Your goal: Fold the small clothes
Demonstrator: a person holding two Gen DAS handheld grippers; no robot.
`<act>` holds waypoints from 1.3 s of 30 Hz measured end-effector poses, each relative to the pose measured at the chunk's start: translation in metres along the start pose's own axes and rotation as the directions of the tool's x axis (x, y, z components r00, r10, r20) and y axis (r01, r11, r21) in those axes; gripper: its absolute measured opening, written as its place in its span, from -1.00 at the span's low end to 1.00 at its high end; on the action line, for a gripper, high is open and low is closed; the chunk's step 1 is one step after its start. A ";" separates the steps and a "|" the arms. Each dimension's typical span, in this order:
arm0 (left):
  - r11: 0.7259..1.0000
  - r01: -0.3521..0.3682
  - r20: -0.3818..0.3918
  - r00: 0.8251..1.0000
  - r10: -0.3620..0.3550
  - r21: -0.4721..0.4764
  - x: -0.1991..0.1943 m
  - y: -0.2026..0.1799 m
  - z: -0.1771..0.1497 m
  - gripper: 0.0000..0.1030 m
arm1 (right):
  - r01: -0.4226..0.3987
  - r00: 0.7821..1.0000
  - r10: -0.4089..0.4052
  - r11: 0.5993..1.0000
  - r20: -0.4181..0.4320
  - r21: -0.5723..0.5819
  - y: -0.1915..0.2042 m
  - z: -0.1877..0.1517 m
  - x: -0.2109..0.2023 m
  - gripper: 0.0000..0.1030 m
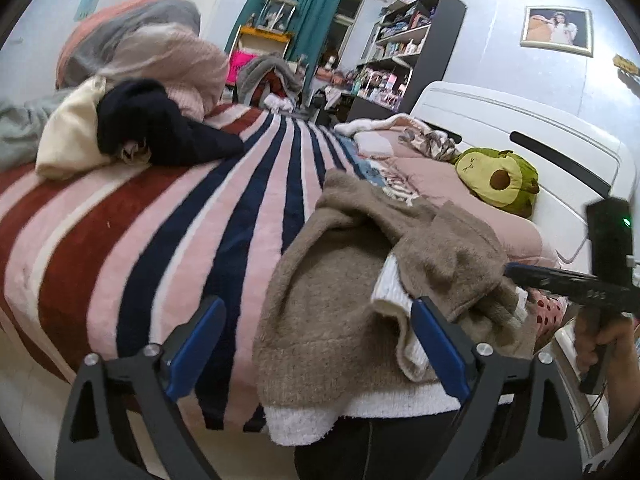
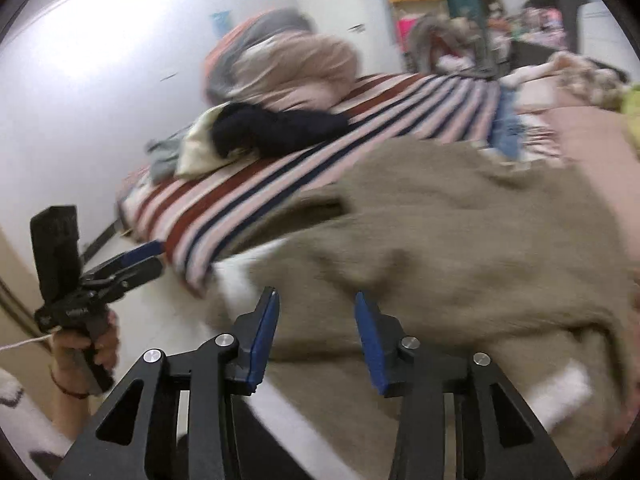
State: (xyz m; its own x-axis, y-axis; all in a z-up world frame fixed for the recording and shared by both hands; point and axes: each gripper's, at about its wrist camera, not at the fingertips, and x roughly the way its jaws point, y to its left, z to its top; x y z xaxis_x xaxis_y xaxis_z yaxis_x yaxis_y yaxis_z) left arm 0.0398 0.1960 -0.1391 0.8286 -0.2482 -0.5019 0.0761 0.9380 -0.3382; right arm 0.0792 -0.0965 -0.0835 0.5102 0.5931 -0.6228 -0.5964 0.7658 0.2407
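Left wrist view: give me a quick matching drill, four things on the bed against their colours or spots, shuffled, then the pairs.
Things:
1. fleece garment
2. avocado plush
3. dark sweater
4. left tool

Descriptions:
A. green and yellow, by the white headboard
B. navy, lying on the cream cloth at the far left
C. blue pads, jaws spread wide
D. brown with white lining, hanging over the near edge of the striped blanket

Pairs: 1-D, 2-A, 3-B, 4-C
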 end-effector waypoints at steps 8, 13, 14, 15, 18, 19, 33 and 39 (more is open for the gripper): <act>0.998 -0.022 -0.107 0.994 0.015 -0.067 0.031 0.008 -0.011 0.79 | 0.296 0.955 -0.296 0.929 -0.030 0.222 -0.084 -0.069 -0.080 0.13; 0.995 -0.061 -0.158 0.986 0.049 -0.077 0.044 0.007 -0.017 0.79 | 0.293 0.956 -0.274 0.889 -0.106 0.352 -0.122 -0.113 -0.091 0.31; 0.995 -0.064 -0.166 0.985 0.050 -0.081 0.046 0.008 -0.017 0.79 | 0.288 0.958 -0.264 0.886 -0.114 0.364 -0.127 -0.121 -0.092 0.34; 0.993 -0.063 -0.183 0.982 0.044 -0.098 0.051 0.008 -0.019 0.79 | 0.281 0.960 -0.253 0.883 -0.122 0.377 -0.131 -0.127 -0.090 0.42; 0.987 -0.051 -0.224 0.974 0.016 -0.152 0.062 0.012 -0.025 0.79 | 0.221 0.975 -0.183 0.870 -0.126 0.441 -0.144 -0.141 -0.081 0.59; 0.984 -0.059 -0.245 0.969 0.016 -0.170 0.067 0.014 -0.029 0.79 | 0.201 0.979 -0.162 0.863 -0.124 0.463 -0.147 -0.145 -0.078 0.59; 0.963 0.020 -0.292 0.951 -0.101 -0.269 0.085 0.009 -0.043 0.88 | -0.034 0.991 0.102 0.806 -0.082 0.590 -0.155 -0.168 -0.040 0.63; 0.935 0.154 -0.269 0.931 -0.245 -0.318 0.092 -0.012 -0.042 0.59 | -0.231 0.966 0.256 0.794 0.035 0.562 -0.140 -0.152 -0.043 0.37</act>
State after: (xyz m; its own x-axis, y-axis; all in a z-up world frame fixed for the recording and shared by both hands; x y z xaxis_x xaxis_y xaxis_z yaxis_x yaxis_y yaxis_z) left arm 0.0918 0.1521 -0.2147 0.6038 -0.5259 -0.5991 0.0221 0.7623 -0.6469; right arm 0.0461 -0.2667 -0.2036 0.3620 0.7778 -0.5138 -0.2436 0.6109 0.7533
